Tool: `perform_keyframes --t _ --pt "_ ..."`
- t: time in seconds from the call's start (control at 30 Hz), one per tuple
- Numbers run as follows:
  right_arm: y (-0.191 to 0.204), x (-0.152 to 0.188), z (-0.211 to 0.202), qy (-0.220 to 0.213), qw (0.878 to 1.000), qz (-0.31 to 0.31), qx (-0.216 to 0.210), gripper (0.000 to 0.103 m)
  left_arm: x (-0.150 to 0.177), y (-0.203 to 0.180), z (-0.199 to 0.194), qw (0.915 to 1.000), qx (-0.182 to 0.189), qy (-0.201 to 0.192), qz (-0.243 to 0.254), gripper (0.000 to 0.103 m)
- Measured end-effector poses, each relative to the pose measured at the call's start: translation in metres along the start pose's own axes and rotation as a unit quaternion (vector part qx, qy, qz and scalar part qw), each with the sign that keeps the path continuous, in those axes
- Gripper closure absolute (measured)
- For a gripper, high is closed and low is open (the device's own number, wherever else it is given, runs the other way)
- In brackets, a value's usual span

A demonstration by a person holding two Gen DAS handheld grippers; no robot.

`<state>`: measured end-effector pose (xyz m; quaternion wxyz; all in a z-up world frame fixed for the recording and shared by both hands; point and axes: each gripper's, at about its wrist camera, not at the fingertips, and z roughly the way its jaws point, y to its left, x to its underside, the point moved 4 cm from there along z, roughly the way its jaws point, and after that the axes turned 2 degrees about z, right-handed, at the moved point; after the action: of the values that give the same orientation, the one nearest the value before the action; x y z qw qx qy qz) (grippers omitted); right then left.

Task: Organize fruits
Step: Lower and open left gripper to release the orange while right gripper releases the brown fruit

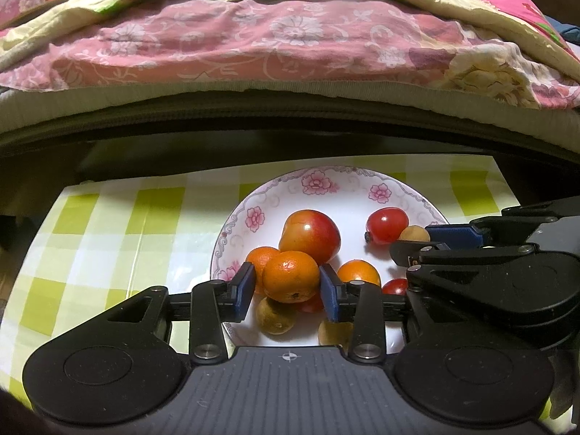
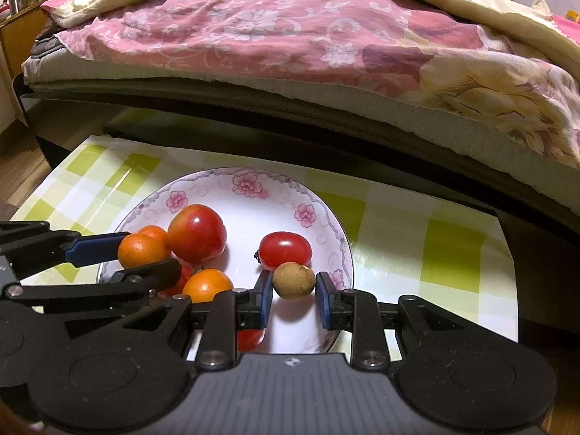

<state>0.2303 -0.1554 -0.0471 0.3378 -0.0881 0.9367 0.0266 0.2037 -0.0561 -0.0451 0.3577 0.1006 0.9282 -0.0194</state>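
A white flowered plate [image 1: 290,188] [image 2: 326,228] on the green-checked table holds an apple [image 1: 310,233] [image 2: 197,232], small oranges, red tomatoes and brown longans. My left gripper [image 1: 286,288] is shut on a small orange [image 1: 290,275], held just above the plate; it also shows in the right wrist view [image 2: 141,250]. My right gripper [image 2: 293,299] is open around a brown longan [image 2: 293,280] at the plate's right side, with a small gap at each pad. A red tomato [image 2: 284,250] [image 1: 386,224] lies just behind it.
A bed with a pink floral quilt [image 1: 290,43] [image 2: 290,36] and a dark frame overhangs the table's far edge. Green-checked tablecloth [image 1: 119,224] [image 2: 435,246] lies left and right of the plate. More oranges [image 1: 359,272] and longans [image 1: 275,315] crowd the plate's near side.
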Motion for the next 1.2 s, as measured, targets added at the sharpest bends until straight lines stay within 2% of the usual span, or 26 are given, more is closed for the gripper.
perform_keyframes --t 0.5,0.97,1.2 --pt "-0.004 -0.003 -0.006 -0.007 1.0 0.01 -0.002 0.073 -0.001 0.004 -0.003 0.9999 0.002 0.002 -0.013 0.047" --pt "-0.008 -0.005 -0.018 -0.014 0.999 0.027 -0.017 0.073 -0.004 0.008 -0.013 0.9995 0.01 -0.002 -0.03 0.045" --pt "-0.006 -0.003 -0.03 -0.02 0.999 0.027 -0.013 0.073 -0.002 0.012 -0.025 0.9995 0.0 -0.008 -0.032 0.034"
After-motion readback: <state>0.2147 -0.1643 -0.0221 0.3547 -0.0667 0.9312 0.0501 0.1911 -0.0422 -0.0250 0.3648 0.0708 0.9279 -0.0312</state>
